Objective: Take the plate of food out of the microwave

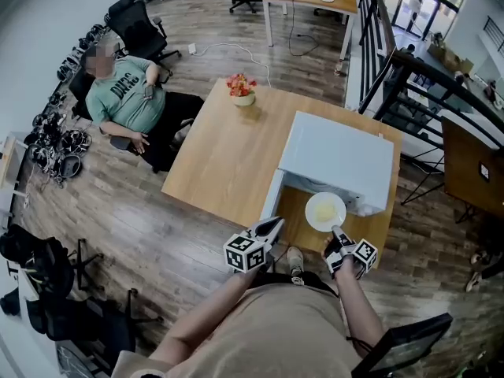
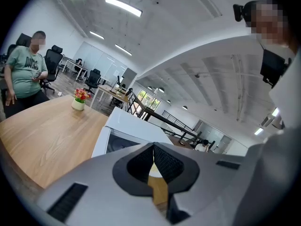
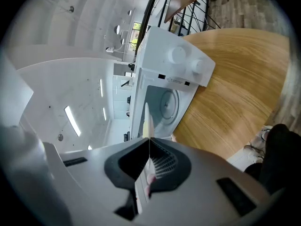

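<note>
Step in hand: withdrawal. My right tongs [image 1: 338,233] pinch the rim of the plate of food [image 1: 325,211], just outside the open microwave [image 1: 337,160], over the table [image 1: 220,160]. My left tongs [image 1: 272,227] are pressed together, empty. Next move, as I judge it: keep the plate level and set it down.

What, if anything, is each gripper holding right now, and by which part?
The right gripper pinches the plate of food by its near rim; the left gripper holds nothing.
</note>
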